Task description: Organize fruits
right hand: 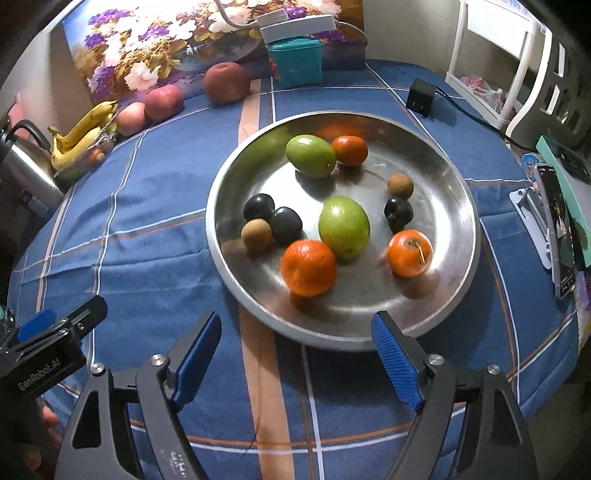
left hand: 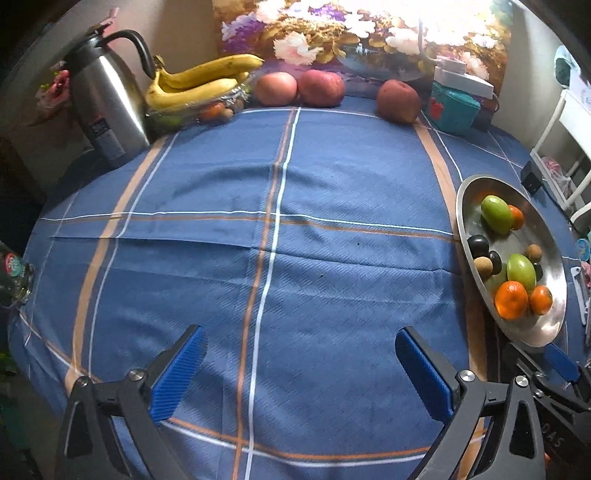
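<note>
A round steel plate [right hand: 454,206] holds several small fruits: two green ones [right hand: 343,226], three oranges [right hand: 308,267], dark plums [right hand: 286,224] and brown longans [right hand: 256,235]. In the left wrist view the same plate [left hand: 469,206] lies at the right edge. My right gripper [right hand: 298,350] hangs open over the plate's near rim, nothing between its blue pads. My left gripper [left hand: 301,363] is wide open above bare blue cloth, empty. Three red apples [left hand: 320,88] and a banana bunch [left hand: 199,83] on a clear dish sit at the table's far side.
A steel kettle [left hand: 107,107] stands far left by the bananas. A teal box [left hand: 453,110] and flower painting [left hand: 354,33] line the back. A black charger [right hand: 420,96] with cable, a phone [right hand: 556,229] and a white chair [right hand: 517,74] are to the right.
</note>
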### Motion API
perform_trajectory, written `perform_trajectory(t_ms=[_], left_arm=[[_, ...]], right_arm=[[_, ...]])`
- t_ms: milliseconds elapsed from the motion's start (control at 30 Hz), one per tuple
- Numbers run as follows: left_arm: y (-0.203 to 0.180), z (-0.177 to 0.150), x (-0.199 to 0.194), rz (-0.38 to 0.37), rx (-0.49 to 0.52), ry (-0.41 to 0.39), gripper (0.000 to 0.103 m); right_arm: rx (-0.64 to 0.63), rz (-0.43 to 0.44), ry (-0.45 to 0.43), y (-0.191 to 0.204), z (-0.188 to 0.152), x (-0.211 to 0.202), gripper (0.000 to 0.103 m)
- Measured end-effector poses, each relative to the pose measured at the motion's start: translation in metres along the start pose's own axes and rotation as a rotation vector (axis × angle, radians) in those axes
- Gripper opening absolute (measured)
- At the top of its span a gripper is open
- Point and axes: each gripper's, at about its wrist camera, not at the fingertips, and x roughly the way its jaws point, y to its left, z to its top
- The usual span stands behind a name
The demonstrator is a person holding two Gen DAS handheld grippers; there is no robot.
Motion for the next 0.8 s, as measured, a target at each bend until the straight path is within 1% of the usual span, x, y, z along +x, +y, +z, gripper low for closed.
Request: perform_trajectory(t_ms=[133, 267, 367, 467, 800], left_arm=[[-0.002, -0.010, -0.009, 0.058, 0.023, -0.029, 0.103], [-0.003, -0.015, -0.011, 0.076, 0.030, -0.026, 0.103], [-0.005, -0.017, -0.010, 0.145, 0.046, -0.022, 0.103], [-0.004, -0.017, -0.010, 0.136, 0.040, -0.023, 0.103], [-0.001, -0.017, -0.007, 0.144, 0.035, -0.003, 0.103]], right_arm=[[-0.011, -0.008, 0.002, 0.002, -0.011, -0.002, 0.084], [-0.020, -0.011, -0.011, 0.002, -0.015, -0.004, 0.084], [-0.020, -0.014, -0.016, 0.002, -0.017, -0.005, 0.084], [-0.021, -0.019, -0.020, 0.001, -0.018, -0.006, 0.084], [0.005, -0.024, -0.048, -0.004, -0.015, -0.011, 0.084]])
